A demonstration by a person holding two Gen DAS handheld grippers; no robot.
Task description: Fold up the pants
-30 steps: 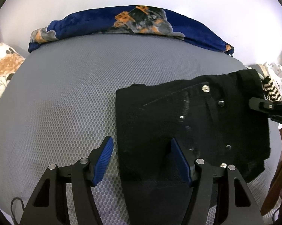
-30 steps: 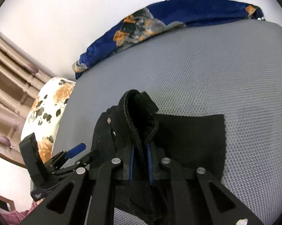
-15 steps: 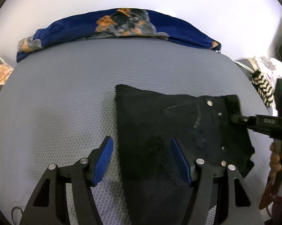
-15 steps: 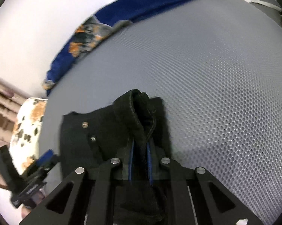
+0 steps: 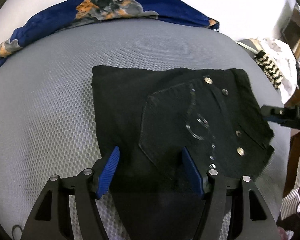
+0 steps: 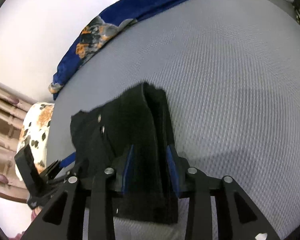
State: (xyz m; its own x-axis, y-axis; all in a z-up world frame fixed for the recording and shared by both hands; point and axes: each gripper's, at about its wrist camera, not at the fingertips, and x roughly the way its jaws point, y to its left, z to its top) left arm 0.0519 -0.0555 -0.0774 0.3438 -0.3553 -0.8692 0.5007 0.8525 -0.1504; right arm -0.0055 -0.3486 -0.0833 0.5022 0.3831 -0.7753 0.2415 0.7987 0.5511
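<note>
1. Below me, black pants (image 5: 170, 120) lie folded into a compact rectangle on a grey mesh-textured surface (image 5: 50, 100), with a back pocket and several metal studs facing up
2. My left gripper (image 5: 150, 160) hangs over the near edge of the pants; its blue pads stand well apart, straddling the fabric without pinching it
3. My right gripper (image 6: 150, 160) sits at the waistband end of the pants, and its jaws are opening; a raised ridge of black fabric runs between the blue pads, which no longer press on it
4. From the left wrist view, the right gripper shows as a black bar at the right edge of the pants
5. Along the far edge of the grey surface lies a dark blue cloth (image 5: 110, 10) with orange and grey patterning
6. A white cushion with orange flowers (image 6: 34, 132) sits off the left side of the surface in the right wrist view
</note>
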